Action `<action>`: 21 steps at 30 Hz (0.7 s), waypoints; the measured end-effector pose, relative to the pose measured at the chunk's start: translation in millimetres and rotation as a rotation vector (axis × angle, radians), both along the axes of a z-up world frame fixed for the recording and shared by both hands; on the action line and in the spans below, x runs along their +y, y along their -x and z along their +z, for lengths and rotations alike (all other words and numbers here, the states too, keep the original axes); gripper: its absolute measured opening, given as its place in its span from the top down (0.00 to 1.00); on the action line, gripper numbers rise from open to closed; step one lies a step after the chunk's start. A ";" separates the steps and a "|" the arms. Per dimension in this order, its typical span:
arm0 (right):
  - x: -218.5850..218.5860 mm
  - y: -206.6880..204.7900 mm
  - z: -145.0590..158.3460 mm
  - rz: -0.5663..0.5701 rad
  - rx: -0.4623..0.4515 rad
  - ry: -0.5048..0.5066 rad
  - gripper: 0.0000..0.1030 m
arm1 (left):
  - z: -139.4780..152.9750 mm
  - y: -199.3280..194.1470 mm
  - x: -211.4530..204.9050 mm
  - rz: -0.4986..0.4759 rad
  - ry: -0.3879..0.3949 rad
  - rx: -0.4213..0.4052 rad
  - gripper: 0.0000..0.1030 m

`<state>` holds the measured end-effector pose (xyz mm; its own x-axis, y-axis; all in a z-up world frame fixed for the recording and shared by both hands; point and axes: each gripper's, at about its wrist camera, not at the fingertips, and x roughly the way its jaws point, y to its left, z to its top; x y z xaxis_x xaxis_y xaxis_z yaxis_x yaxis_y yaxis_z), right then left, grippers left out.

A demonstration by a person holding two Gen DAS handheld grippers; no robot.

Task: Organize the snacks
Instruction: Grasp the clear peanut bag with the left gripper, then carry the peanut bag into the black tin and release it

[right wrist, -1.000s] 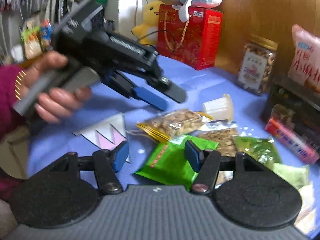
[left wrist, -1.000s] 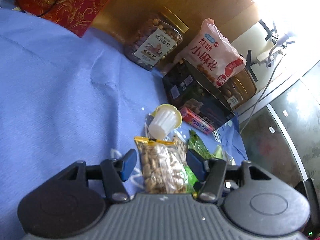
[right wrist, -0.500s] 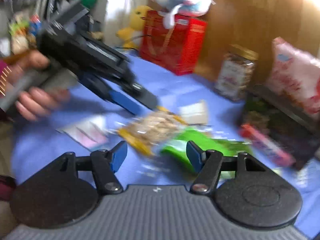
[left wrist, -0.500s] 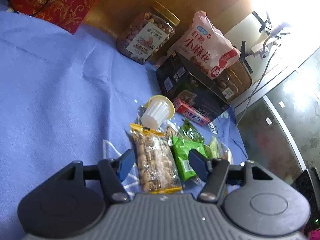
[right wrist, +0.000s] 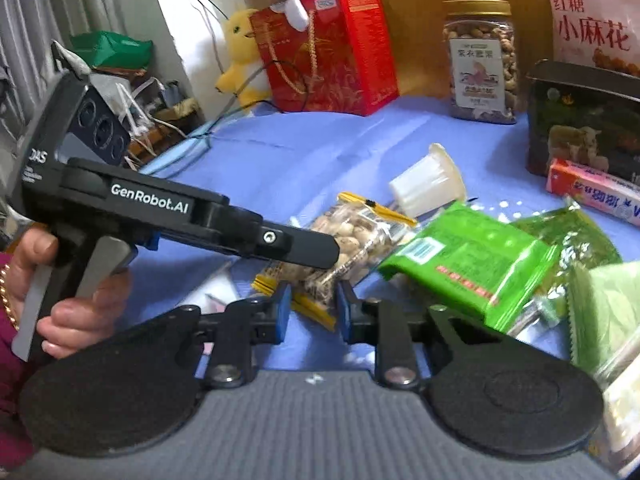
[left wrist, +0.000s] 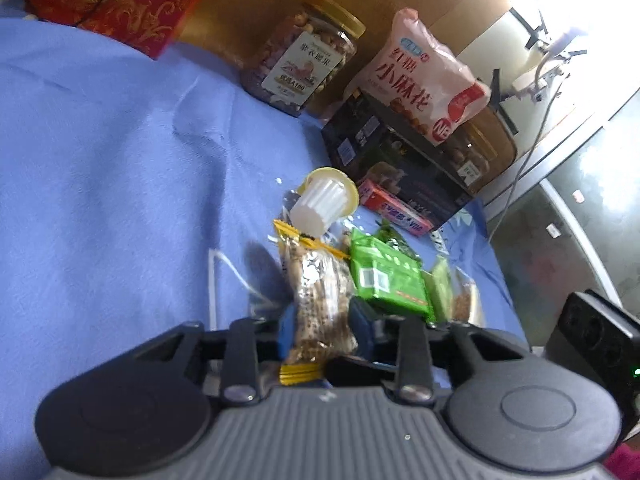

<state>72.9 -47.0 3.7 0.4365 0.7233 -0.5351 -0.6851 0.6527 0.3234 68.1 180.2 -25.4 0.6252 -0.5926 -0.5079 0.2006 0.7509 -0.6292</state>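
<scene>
Both grippers are closing on the same item. The left gripper [left wrist: 322, 330] has its blue pads pressed onto the sides of the clear, yellow-edged crinkly plastic packet of nuts [left wrist: 320, 296], which is pinched narrow between them. The right gripper [right wrist: 310, 306], nearly shut, has that packet's lower yellow end between its pads; whether they press on it yet I cannot tell.

With 2 tools on 1 slippery packet, a pull in opposite directions could tear the seal or let it slide out of 1 grip. The packet lies in the middle of the blue cloth-covered table [left wrist: 100, 152], touching the glossy green foil pouch [left wrist: 390, 280] and lying just beside the white ribbed plastic cup [left wrist: 320, 208], tipped on its side. Lifting could drag the pouch or roll the cup, which is light and round.

Toward the far edge stand a clear, rigid plastic jar of nuts with a gold lid [left wrist: 300, 64], a dark cardboard box [left wrist: 384, 160] and a soft, puffy pink bag [left wrist: 424, 80] leaning above it.
</scene>
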 end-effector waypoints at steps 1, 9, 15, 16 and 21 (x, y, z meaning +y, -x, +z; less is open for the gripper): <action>-1.8 3.4 0.5 0.008 -0.006 -0.006 0.75 | 3.0 7.3 -0.5 0.005 -0.001 -0.012 0.73; -28.0 8.4 34.5 -0.017 -0.142 -0.071 0.75 | 65.5 -7.2 -30.4 -0.018 -0.040 -0.151 0.75; -74.1 -38.9 73.8 -0.156 -0.257 -0.072 0.75 | 115.4 -81.6 -92.5 -0.081 -0.102 -0.246 0.73; -80.9 -51.0 77.3 -0.174 -0.259 -0.066 0.75 | 120.2 -100.6 -104.6 -0.089 -0.113 -0.247 0.73; -108.9 -129.1 82.1 -0.253 -0.182 -0.017 0.75 | 115.2 -177.2 -144.7 -0.090 -0.145 -0.186 0.73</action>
